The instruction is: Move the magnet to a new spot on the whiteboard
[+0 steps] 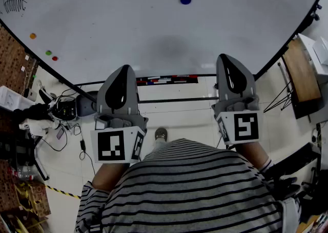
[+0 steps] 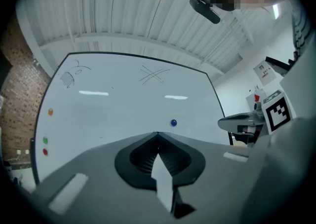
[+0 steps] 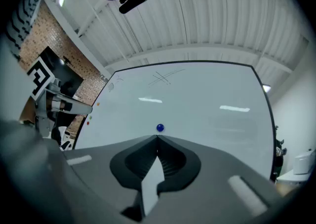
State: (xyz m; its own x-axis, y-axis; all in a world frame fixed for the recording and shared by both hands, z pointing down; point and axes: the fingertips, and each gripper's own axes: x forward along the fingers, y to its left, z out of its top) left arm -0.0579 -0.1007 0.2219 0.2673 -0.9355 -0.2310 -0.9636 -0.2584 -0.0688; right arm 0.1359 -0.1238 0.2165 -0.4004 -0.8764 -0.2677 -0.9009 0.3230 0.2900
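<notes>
- Step in hand: pre-approach. Nothing has been picked up, and the blue magnet sits on the whiteboard, untouched by either claw.
- Right claw: jaws fully together and empty. In the right gripper view the tips meet on a line with nothing between them.
- Left claw: the same, jaws pinched together on nothing, as its own view shows.
- You're holding both claws low, close to your body and well apart from the board face.
- Magnet relative to the right claw: ahead of the tips and a little to their left in the head view. In the right gripper view it shows just above the closed tips, almost dead on the jaw line.
- Magnet relative to the left claw: ahead and off to the right of the tips, so alignment is worse.
- My call is to use the right claw, since it's already lined up.
- Next move: spread the jaws first, because closed tips would only shove the magnet. Then drive straight forward along the jaw line until the magnet sits between the pads, and close on its rim.
- Expect it to hold to the board. A pull or peel off the face is probably cleaner than dragging it.
- The orange, green and red magnets sit far left of both claws. Leave them alone.
- For the drop spot, any bare board away from the current position works.
</notes>
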